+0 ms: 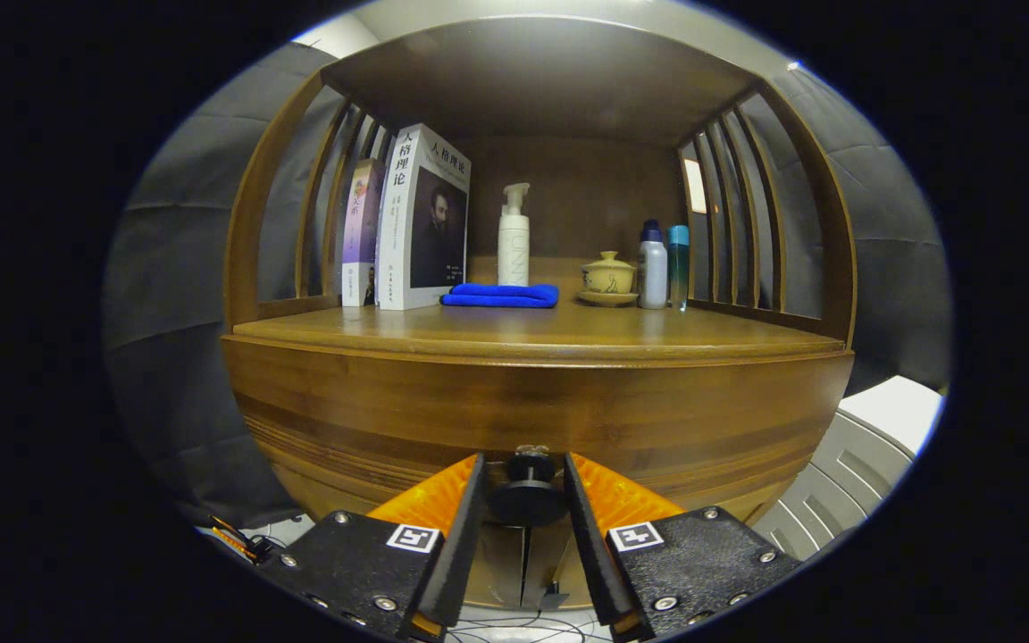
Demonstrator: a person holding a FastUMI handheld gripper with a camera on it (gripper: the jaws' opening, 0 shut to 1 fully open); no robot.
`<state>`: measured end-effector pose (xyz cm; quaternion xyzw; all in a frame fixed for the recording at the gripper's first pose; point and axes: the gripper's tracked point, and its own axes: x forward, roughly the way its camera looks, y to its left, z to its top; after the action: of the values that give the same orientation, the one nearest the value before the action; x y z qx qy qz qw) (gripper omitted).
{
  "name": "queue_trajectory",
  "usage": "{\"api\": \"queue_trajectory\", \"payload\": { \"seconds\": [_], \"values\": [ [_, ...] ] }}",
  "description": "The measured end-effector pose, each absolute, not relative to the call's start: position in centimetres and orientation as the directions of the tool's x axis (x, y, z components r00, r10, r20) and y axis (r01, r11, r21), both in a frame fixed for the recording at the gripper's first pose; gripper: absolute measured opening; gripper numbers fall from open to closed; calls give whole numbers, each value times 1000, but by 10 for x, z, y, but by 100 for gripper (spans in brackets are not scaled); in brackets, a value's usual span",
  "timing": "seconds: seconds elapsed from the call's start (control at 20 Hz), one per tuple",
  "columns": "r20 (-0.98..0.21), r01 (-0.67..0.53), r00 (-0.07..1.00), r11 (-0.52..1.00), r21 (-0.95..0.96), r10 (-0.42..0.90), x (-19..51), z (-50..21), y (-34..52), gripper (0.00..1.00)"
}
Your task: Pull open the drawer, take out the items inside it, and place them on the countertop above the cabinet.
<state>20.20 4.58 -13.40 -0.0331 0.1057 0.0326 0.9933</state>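
Here the tool [525, 500] has its fingers closed in on the drawer knob [528, 494], which sits between them low on the drawer front [532, 411]. Pull straight back and level, grip firm, so the knob cannot slip. The table [532, 332] above has bare space in front.

blue cloth [500, 296], brown wooden cabinet [532, 402], black knob [528, 493]

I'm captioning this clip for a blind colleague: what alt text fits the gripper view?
The claw sits with its two fingers either side of the round black drawer knob on a wooden cabinet's drawer front. On the countertop above stand two books, a white pump bottle, a folded blue cloth, a lidded cup and two bottles.
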Motion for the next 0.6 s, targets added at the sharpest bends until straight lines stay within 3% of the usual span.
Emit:
{"api": "queue_trajectory", "payload": {
  "seconds": [0.1, 0.35, 0.6],
  "values": [
    [-225, -63, 973, 996, -69, 46, 201, -136, 43, 55],
    [-276, -74, 959, 996, -45, 59, 202, -140, 44, 36],
    [-269, -86, 961, 994, -72, 64, 181, -137, 43, 35]
  ]
}}
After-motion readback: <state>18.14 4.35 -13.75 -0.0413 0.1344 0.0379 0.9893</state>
